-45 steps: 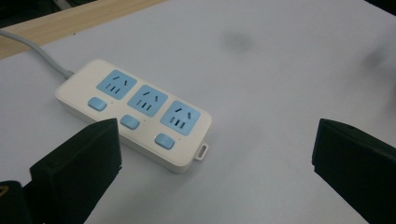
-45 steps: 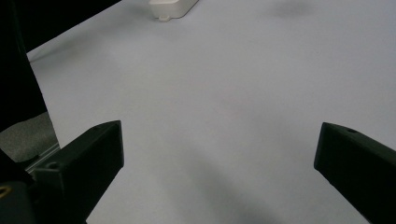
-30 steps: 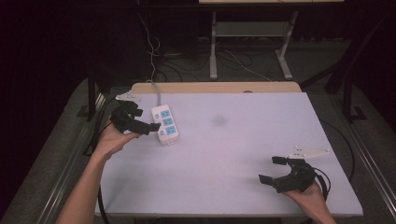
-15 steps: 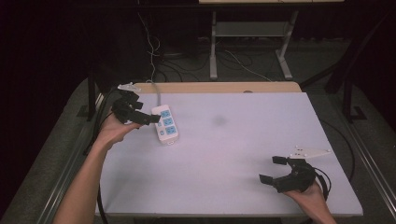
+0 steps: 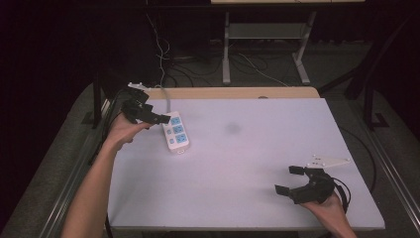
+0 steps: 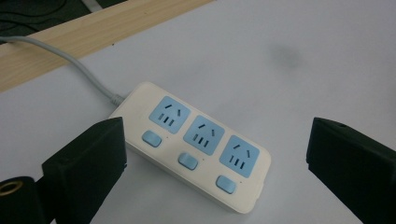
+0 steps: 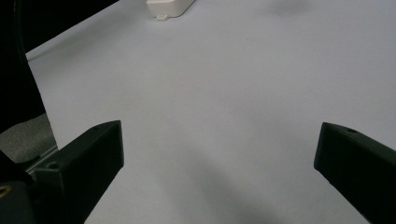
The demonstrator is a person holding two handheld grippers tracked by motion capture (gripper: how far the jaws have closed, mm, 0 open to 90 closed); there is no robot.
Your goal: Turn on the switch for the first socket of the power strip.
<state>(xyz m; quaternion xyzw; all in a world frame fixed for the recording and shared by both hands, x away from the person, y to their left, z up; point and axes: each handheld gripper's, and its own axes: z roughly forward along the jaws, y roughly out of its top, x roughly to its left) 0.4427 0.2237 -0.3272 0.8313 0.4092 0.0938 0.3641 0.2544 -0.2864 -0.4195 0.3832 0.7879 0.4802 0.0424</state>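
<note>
A white power strip (image 5: 175,132) is lying at the tabletop's (image 5: 247,163) far left, beside the open left claw (image 5: 148,115). The left gripper view is revealing three blue sockets (image 6: 203,135) with switches; the right claw (image 5: 289,179) is hovering open near the right front.

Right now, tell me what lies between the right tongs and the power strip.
Nothing: in the high view, bare white table stretches from the right tongs to the power strip. The right gripper view shows the same.
</note>
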